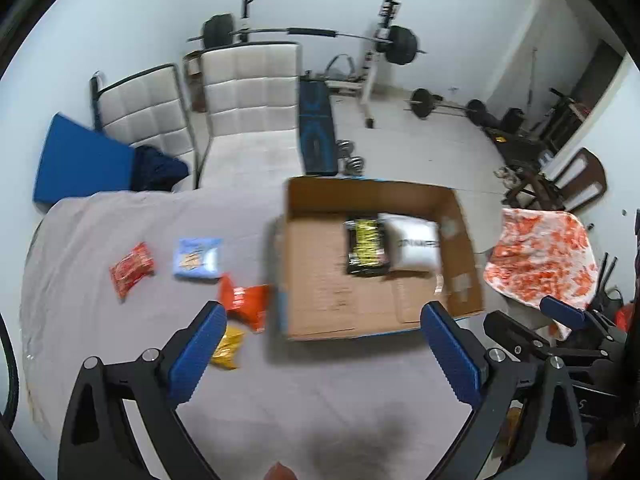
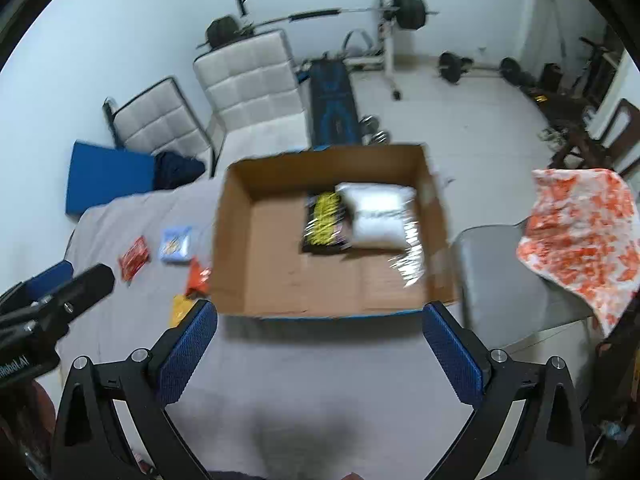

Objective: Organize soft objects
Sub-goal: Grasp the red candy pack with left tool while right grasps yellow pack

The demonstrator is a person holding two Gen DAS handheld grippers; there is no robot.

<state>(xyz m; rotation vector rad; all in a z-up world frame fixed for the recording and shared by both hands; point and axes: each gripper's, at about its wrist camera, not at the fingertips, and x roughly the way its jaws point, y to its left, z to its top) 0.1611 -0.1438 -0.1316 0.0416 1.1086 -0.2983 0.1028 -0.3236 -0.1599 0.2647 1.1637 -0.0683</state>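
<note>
An open cardboard box (image 1: 320, 304) (image 2: 236, 240) stands on the grey-covered table. Inside lie a black-and-yellow packet (image 1: 366, 246) (image 2: 326, 220) and a white pouch (image 1: 414, 248) (image 2: 378, 216). Left of the box lie a red packet (image 1: 132, 274) (image 2: 134, 258), a light-blue packet (image 1: 198, 258) (image 2: 175, 244), an orange packet (image 1: 246, 300) (image 2: 198, 278) and a yellow packet (image 1: 228, 348) (image 2: 180, 310). My left gripper (image 1: 320, 352) is open and empty, above the table before the box. My right gripper (image 2: 320, 350) is open and empty, near the box's front edge.
An orange-and-white cloth (image 1: 540, 260) (image 2: 580, 236) hangs over a grey chair (image 2: 500, 280) right of the table. Two white padded chairs (image 1: 248, 100) and a blue mat (image 1: 80, 160) stand behind. A weight bench and barbells (image 1: 320, 36) fill the far floor.
</note>
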